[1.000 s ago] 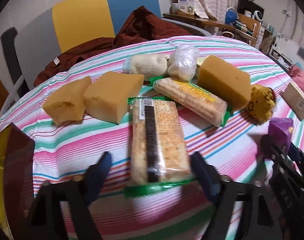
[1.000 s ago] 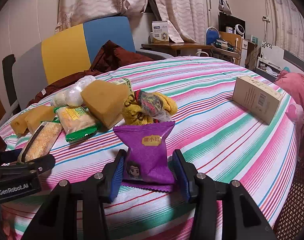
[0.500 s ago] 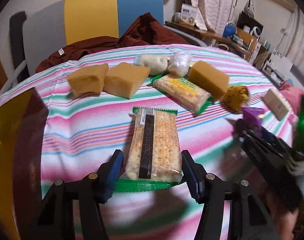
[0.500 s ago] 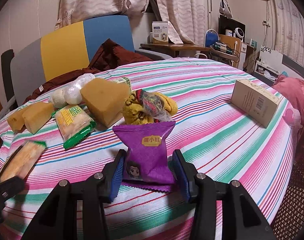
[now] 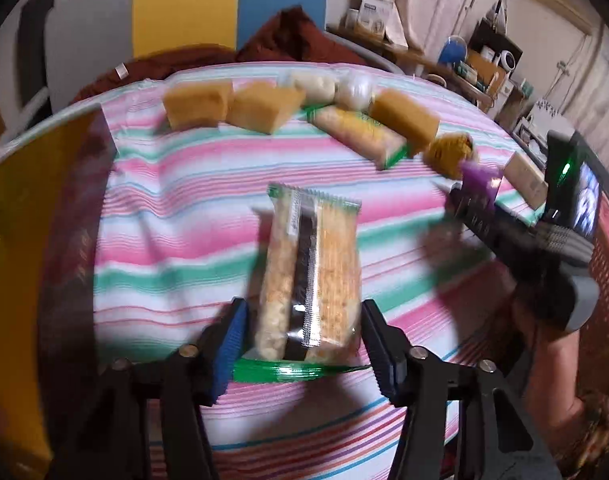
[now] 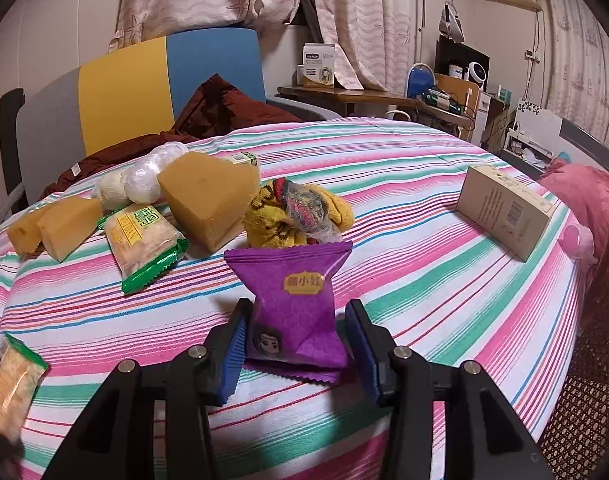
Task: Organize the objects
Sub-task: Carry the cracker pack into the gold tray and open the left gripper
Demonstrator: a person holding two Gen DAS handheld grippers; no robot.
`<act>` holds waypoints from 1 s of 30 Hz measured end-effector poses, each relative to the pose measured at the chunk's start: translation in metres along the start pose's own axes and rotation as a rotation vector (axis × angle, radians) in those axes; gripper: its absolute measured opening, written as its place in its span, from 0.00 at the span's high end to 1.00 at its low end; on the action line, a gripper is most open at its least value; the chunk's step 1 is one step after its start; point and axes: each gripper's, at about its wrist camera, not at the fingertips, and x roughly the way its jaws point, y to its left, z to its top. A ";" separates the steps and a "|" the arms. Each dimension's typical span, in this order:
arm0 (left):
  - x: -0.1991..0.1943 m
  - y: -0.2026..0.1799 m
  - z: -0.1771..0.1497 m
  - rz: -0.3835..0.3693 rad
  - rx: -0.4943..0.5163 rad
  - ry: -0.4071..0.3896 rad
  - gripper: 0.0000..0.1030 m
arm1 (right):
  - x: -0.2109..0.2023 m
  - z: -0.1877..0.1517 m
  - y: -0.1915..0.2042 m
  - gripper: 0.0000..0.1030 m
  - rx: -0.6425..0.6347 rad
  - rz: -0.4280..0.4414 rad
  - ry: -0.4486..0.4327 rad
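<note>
My left gripper (image 5: 304,332) is shut on a green-edged cracker pack (image 5: 310,276) and holds it above the striped tablecloth (image 5: 176,208). The pack also shows at the left edge of the right wrist view (image 6: 8,388). My right gripper (image 6: 296,340) is shut on a purple snack pouch (image 6: 294,308), which stands upright between the blue pads. In the left wrist view the right gripper (image 5: 470,204) and the pouch (image 5: 480,174) sit at the right.
Yellow sponges (image 6: 208,196) (image 6: 56,224), a second cracker pack (image 6: 144,240), white wrapped balls (image 6: 144,178), a yellow sock bundle (image 6: 296,212) and a cardboard box (image 6: 504,212) lie on the table. A yellow container (image 5: 24,260) stands at the left. A chair (image 6: 124,92) stands behind.
My left gripper closed on the cracker pack, lifted it off the cloth and drew back from the table. The right gripper has stayed still with the pouch.
</note>
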 end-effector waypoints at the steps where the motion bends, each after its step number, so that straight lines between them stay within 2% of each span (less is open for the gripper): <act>1: -0.001 -0.003 0.002 0.011 0.012 -0.009 0.37 | 0.000 0.000 0.000 0.54 -0.001 -0.001 0.000; 3: 0.002 -0.009 0.009 0.009 0.027 -0.001 0.15 | 0.001 0.000 0.001 0.54 -0.002 -0.002 0.001; 5: 0.007 -0.016 0.017 0.040 0.054 -0.006 0.11 | 0.001 0.000 0.001 0.54 -0.005 -0.006 0.002; 7: 0.018 -0.018 0.023 0.065 0.074 0.018 0.16 | 0.001 0.000 0.000 0.54 -0.006 -0.007 0.002; 8: 0.023 -0.017 0.024 0.071 0.072 0.033 0.34 | 0.001 0.000 -0.001 0.54 -0.006 -0.006 0.002; 10: 0.021 -0.017 0.023 0.102 0.100 0.003 0.47 | 0.001 -0.001 -0.001 0.54 -0.006 -0.005 0.002; 11: 0.020 -0.017 0.023 0.092 0.113 -0.003 0.56 | 0.001 -0.001 -0.001 0.54 -0.006 -0.005 0.002; 13: 0.016 -0.015 0.021 0.081 0.113 -0.008 0.56 | 0.002 0.000 0.000 0.54 -0.008 -0.007 0.002; 17: -0.001 -0.003 0.015 0.014 0.018 -0.030 0.56 | 0.001 0.000 0.000 0.54 -0.011 -0.010 0.002; 22: -0.034 0.006 0.010 -0.044 -0.036 -0.088 0.56 | 0.000 0.000 0.001 0.54 -0.017 -0.017 0.001; 26: -0.062 0.020 0.008 -0.054 -0.074 -0.137 0.56 | -0.001 -0.001 0.002 0.54 -0.020 -0.020 0.001; 30: -0.090 0.042 0.005 -0.034 -0.123 -0.190 0.56 | -0.001 -0.001 0.003 0.54 -0.022 -0.022 0.000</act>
